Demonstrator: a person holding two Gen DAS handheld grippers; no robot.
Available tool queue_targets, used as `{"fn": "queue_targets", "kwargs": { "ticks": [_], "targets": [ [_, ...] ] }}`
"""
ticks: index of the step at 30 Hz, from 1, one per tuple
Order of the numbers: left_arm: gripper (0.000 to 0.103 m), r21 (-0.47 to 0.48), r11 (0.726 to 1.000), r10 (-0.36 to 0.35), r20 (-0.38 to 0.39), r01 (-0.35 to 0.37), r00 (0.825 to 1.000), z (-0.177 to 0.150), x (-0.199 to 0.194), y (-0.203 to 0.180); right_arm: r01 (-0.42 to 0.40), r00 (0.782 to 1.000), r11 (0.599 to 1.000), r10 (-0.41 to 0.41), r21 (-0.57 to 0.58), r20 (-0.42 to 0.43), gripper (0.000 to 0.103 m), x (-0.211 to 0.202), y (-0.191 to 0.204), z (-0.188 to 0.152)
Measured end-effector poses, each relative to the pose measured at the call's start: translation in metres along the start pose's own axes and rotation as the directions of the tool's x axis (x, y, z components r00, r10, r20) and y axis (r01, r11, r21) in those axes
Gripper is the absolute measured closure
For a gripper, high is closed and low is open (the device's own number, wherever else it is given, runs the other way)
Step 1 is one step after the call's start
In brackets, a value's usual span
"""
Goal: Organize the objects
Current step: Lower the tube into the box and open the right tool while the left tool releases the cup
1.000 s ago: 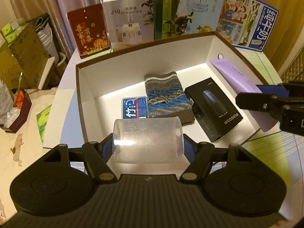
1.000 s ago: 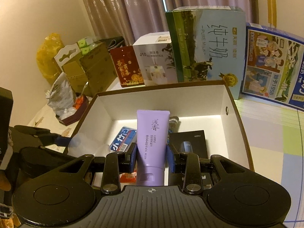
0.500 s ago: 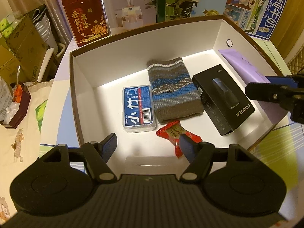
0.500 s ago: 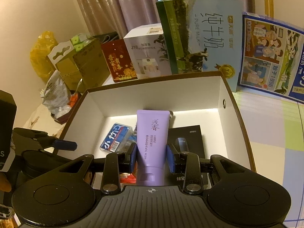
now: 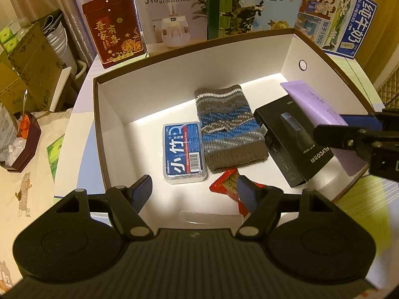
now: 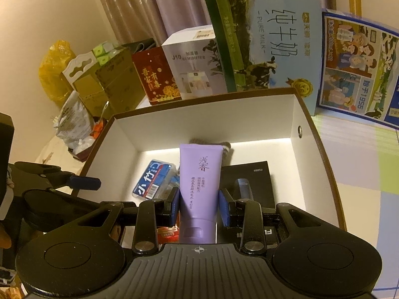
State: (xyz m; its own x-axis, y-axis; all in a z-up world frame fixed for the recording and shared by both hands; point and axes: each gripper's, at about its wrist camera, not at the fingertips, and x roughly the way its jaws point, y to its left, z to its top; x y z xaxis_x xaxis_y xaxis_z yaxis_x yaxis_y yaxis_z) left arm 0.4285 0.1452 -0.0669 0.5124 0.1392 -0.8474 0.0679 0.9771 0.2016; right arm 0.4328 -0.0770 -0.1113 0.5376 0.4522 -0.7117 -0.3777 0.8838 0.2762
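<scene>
left tool [image 5: 194,190] spread wide and empty over the near edge of the white box [image 5: 149,94]; right tool [image 6: 199,205] clamped on the purple tube [image 6: 199,182], tube over the box at 3 o'clock above the black carton [image 5: 291,139]; knit pouch [image 5: 228,127] lies mid-box

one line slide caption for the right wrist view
Right gripper holds a purple tube above the open white box, over the black Flyco box.

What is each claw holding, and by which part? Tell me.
The right claw grips the purple tube across its lower body, just above the cap. The left claw is open and holds nothing.
</scene>
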Motion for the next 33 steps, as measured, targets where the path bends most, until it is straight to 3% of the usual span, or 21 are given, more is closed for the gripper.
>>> {"fn": "queue_targets", "kwargs": {
  "ticks": [16,21,22,24,33],
  "targets": [
    [0.031,-0.032,0.999,0.013,0.024,-0.012,1.000,0.028,0.014,0.014,-0.014,1.000,0.999,0.015,0.039,-0.027,0.073,0.037,-0.001,0.019],
    [0.031,-0.033,0.999,0.021,0.034,-0.020,0.999,0.037,0.019,0.019,-0.022,0.999,0.998,0.021,0.060,0.026,0.072,0.051,-0.002,0.029],
    [0.031,-0.034,0.999,0.021,0.036,-0.019,0.999,0.038,0.020,0.020,-0.029,0.998,0.998,0.025,0.063,0.052,0.070,0.052,-0.003,0.030],
    [0.029,-0.037,0.999,0.021,0.039,-0.019,0.999,0.039,0.022,0.021,-0.034,0.997,0.997,0.029,0.075,0.072,0.047,0.053,-0.005,0.033],
    [0.024,-0.050,0.999,0.000,0.041,0.002,0.999,0.033,0.020,0.023,0.004,1.000,0.994,-0.007,0.108,0.027,0.029,0.045,-0.025,0.022]
  ]
}}
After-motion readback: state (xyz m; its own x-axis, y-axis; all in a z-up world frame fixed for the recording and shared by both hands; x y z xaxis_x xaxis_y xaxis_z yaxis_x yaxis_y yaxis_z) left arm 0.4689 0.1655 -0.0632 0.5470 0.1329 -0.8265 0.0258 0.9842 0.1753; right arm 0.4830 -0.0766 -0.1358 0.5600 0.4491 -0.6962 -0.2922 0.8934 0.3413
